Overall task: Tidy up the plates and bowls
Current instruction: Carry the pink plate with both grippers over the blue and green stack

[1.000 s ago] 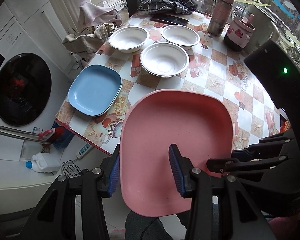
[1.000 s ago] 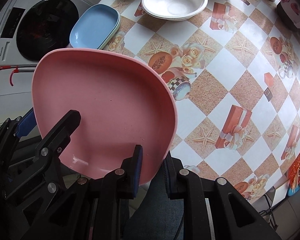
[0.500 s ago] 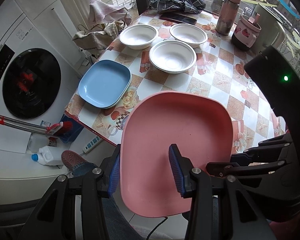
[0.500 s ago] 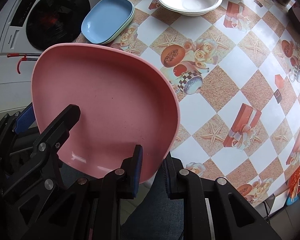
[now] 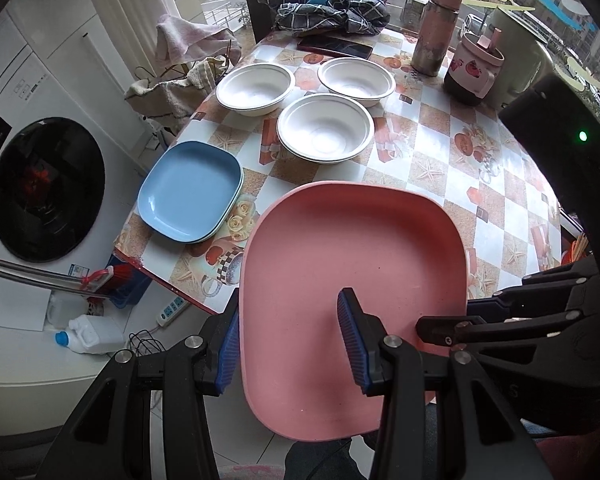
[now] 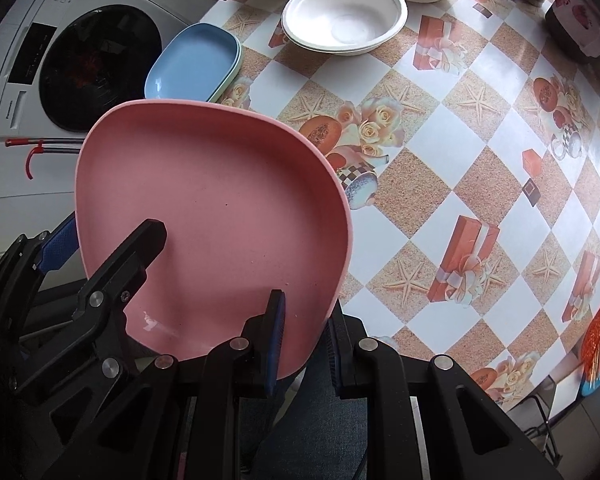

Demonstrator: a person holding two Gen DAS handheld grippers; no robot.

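The left gripper (image 5: 290, 340) clamps the near left edge of a pink plate (image 5: 352, 280), one finger under it and one on top. The right gripper (image 5: 440, 326) pinches the plate's right edge. Beyond, on the patterned table (image 5: 452, 152) — a blue plate (image 5: 188, 190) near the left edge and three white bowls (image 5: 326, 128).

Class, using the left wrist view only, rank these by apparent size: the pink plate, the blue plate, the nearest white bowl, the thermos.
1. pink plate, nearness inflates it
2. blue plate and nearest white bowl, too alike to rank
3. thermos
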